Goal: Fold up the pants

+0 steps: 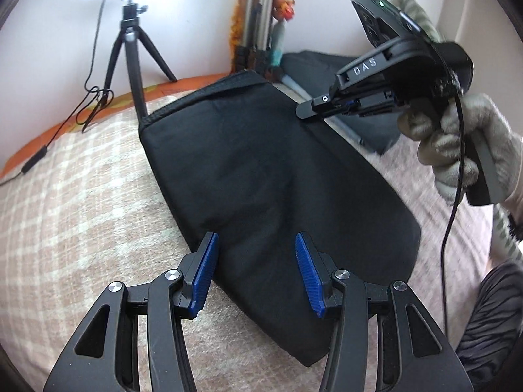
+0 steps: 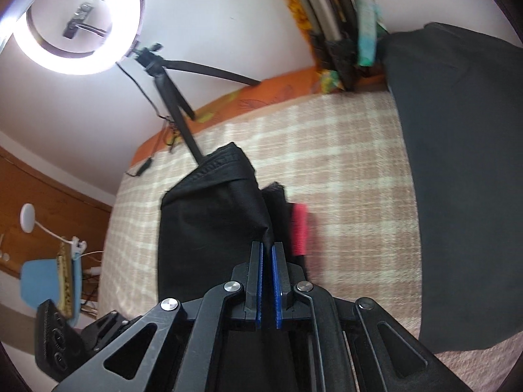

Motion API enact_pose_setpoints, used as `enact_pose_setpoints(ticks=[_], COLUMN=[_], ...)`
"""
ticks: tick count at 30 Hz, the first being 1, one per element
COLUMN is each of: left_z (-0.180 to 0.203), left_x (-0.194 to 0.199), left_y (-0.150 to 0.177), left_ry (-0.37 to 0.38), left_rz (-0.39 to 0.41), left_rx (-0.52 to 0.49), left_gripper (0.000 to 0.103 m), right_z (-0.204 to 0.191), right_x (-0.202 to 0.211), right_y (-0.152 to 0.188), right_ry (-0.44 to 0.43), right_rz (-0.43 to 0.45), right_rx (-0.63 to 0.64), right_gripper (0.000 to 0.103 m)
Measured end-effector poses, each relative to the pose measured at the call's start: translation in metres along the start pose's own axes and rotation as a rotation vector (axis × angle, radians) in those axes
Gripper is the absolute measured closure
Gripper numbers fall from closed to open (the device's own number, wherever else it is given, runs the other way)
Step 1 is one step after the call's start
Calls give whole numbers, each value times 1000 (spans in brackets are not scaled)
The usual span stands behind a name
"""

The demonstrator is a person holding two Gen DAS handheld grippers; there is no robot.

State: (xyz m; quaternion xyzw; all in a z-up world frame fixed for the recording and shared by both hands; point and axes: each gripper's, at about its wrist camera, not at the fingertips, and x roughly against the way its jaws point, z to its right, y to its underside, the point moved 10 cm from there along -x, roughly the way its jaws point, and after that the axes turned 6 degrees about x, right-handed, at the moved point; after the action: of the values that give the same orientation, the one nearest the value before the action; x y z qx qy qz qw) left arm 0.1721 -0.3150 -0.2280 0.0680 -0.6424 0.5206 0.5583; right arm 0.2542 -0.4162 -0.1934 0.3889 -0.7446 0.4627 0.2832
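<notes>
Between the spread pads of the left tool (image 1: 256, 272), which grips nothing, lies the near end of the folded black pants (image 1: 261, 170), long axis running away toward the wall. Farther right, the right tool (image 2: 268, 254) is pinched shut on their edge. Beneath is a checked bed (image 1: 81, 196); beyond, a tripod (image 1: 130, 52) with ring light (image 2: 78, 32).

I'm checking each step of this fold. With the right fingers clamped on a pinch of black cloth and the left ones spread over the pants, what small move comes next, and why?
Probably lower the left gripper and close it on the near edge of the black fabric pants lying on the checked pink blanket. Its fingers are spread with nothing between them, while the right gripper already pinches cloth, so a second hold seems needed.
</notes>
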Motion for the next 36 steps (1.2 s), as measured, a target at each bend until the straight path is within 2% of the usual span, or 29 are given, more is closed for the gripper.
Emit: enact_pose_setpoints(ticks=[4,8,9,11,12,14,16,17,20,21,22,25,27,30,32,34,36], left_z=[0,0,0,2,2,1,0,0,-1,-1,-3,-5,-4,2,11,16,15], left_x=[-17,-12,-9,-8,-9,-9,-8,-7,1,5,6,18,21,17,12,8,4], left_y=[12,10,10,11,11,11,12,12,12,11,7,1,-2,3,10,15,21], left_ry=[-35,-45,-45,-53,-55,-48,-41,-38,-23,-16,-13,23,62,79,66,34,24], left_rz=[-32,-13,-7,1,2,5,9,11,28,39,49,87,95,72,52,43,19], left_rx=[-59,-66,-68,-87,-91,-80,-65,-60,-36,-28,-21,11,28,12,-41,-103,-114], left_gripper=[56,56,56,56,56,56,56,56,56,56,56,56,56,56,56,56,56], right_z=[11,9,6,3,-1,-11,-19,-20,-18,-18,-18,-18,-16,-8,2,10,13], right_x=[-10,-15,-12,-3,6,19,23,20,0,-8,-14,-32,-34,-37,-41,-45,-47], right_y=[9,14,13,6,-2,-16,-31,-37,-51,-53,-55,-55,-55,-56,-56,-55,-53], right_ry=[17,42,29,43,62,51,14,14,19,8,2,-13,38,101,133,141,137], right_rz=[-9,-29,-29,-17,23,80,104,110,89,81,77,54,61,67,61,58,56], right_rx=[-12,22,29,66,105,152,166,167,149,137,130,110,139,155,138,114,109], right_gripper=[101,98,93,74,60,55,38,35,36,43,56,85,93,96,97,97,97])
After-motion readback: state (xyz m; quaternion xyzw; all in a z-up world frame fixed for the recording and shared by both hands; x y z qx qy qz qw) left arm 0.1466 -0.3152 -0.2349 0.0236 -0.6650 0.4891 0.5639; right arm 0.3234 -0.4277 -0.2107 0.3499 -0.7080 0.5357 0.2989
